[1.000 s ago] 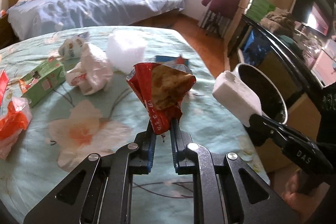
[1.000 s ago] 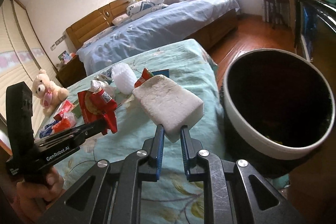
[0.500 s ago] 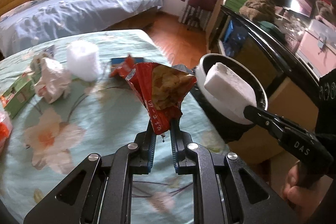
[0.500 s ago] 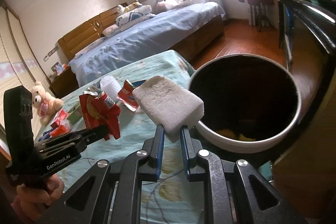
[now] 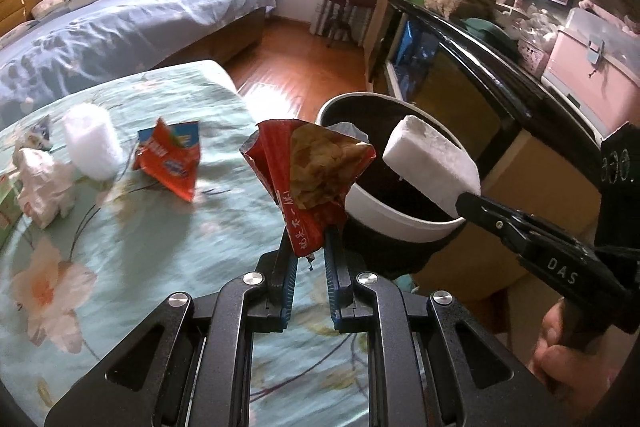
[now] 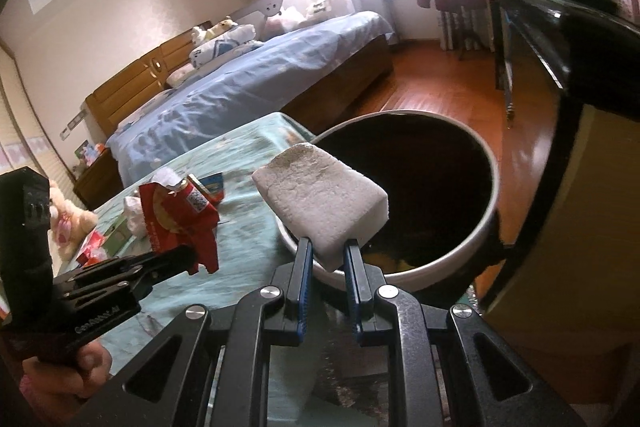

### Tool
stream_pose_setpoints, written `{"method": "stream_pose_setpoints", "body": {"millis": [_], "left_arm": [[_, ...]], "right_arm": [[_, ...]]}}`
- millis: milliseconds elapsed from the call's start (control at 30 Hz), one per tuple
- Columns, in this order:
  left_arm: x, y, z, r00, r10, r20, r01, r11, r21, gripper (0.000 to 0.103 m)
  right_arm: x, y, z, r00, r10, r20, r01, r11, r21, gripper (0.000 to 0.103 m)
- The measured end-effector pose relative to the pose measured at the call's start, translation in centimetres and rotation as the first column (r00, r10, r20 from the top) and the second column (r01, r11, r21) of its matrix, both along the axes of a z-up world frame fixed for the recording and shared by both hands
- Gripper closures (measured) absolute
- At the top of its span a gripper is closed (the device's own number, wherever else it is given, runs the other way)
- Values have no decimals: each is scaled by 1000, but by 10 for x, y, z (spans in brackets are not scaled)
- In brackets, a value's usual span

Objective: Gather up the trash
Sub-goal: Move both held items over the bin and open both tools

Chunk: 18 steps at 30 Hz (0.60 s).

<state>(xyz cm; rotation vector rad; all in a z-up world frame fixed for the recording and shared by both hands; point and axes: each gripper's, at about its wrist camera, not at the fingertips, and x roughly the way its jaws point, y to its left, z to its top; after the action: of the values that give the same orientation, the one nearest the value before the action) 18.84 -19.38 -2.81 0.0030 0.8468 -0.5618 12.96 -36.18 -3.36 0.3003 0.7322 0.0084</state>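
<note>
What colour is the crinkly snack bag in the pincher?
Red, with a yellowish picture, clearest in the left wrist view: snack bag.

Both grippers have swung away from the middle of the table (image 5: 168, 235) toward the white-rimmed bin (image 6: 486, 227) beside its edge. The foam block (image 6: 320, 199) in the right gripper (image 6: 328, 253) now hangs over the bin's dark opening, not over the cloth. The red snack bag (image 5: 310, 183) in the left gripper (image 5: 310, 251) has come just beside the rim.
</note>
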Motion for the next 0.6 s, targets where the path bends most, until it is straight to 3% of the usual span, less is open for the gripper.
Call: {"method": "stream_pose_setpoints", "body": {"millis": [600], "left_arm": [[17, -49, 12, 996, -86, 2, 86, 996, 13, 91]], "right_arm": [[10, -26, -8, 998, -66, -13, 66, 998, -19, 87]]}}
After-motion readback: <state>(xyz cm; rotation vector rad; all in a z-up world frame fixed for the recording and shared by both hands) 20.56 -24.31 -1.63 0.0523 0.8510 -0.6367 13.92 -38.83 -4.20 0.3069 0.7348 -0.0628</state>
